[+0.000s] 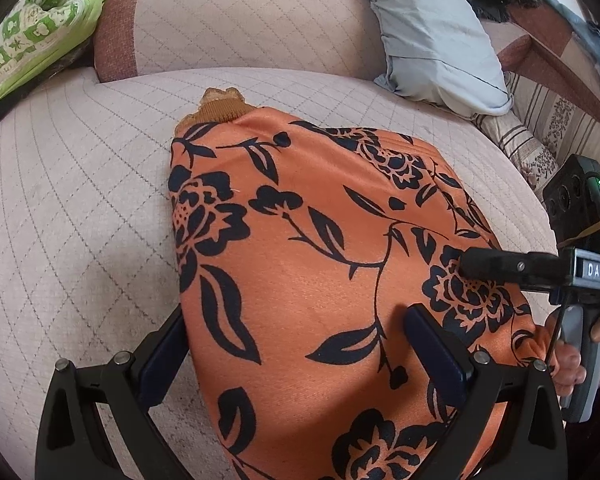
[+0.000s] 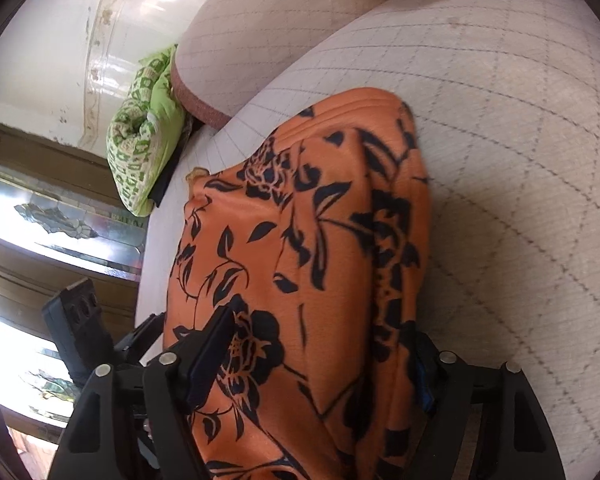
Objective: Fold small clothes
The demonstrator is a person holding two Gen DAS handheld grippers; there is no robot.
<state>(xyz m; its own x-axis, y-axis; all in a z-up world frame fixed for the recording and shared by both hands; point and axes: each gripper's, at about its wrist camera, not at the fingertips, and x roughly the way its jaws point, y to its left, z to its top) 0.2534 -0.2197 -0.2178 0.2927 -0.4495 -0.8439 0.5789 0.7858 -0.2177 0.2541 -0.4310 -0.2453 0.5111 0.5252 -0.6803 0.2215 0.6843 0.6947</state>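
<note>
An orange garment with a black flower print (image 1: 308,248) lies folded on the quilted sofa seat (image 1: 68,208); its ribbed collar (image 1: 224,106) sticks out at the far end. My left gripper (image 1: 296,328) is open, its jaws straddling the garment's near part, one finger off the left edge on the seat and the other pressing on the cloth. My right gripper (image 2: 324,352) is open too and straddles the garment (image 2: 300,240) from its right end. One of its fingers (image 1: 496,266) shows in the left wrist view lying on the cloth. The left gripper's body (image 2: 80,328) shows in the right wrist view.
A pale blue pillow (image 1: 432,32) leans at the back right. A green patterned quilt (image 1: 28,36) is bundled at the back left, and also shows in the right wrist view (image 2: 140,136). The sofa backrest (image 1: 236,20) rises behind. A striped floral cushion (image 1: 540,128) lies to the right.
</note>
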